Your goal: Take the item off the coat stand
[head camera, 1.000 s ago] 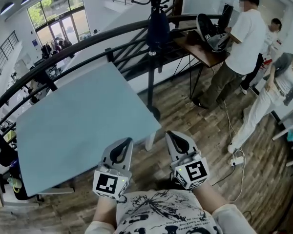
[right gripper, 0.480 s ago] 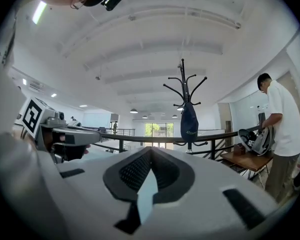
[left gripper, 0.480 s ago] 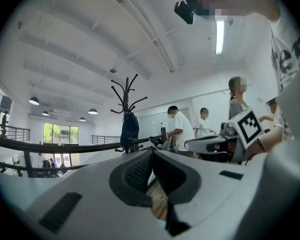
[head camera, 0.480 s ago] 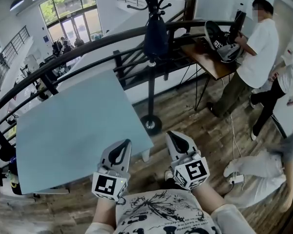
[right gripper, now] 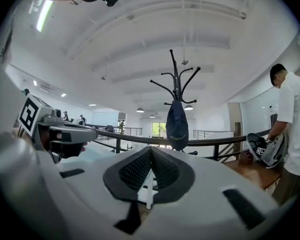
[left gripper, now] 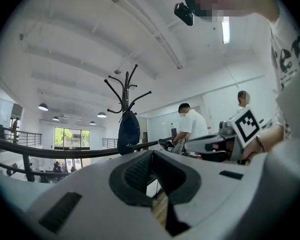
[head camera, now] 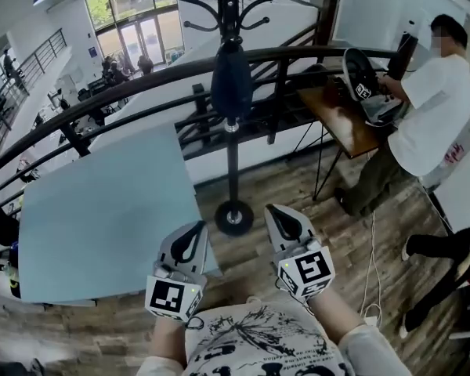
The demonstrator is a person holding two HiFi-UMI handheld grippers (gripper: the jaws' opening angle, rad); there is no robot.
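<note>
Your left gripper [head camera: 194,235] and right gripper [head camera: 281,218] are both clenched on nothing, side by side and well short of the coat stand [head camera: 233,159]. The dark blue item [head camera: 232,84] hangs against the stand's pole, just below its hooks.

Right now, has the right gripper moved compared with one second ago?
Yes: the right gripper has come forward, nearer the coat stand base, now level with its tips.

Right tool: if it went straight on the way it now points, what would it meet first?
Probably the dark blue item hanging on the coat stand. It sits just above the tips of the shut right tool, with nothing nearer in line. Depth is unclear.
</note>
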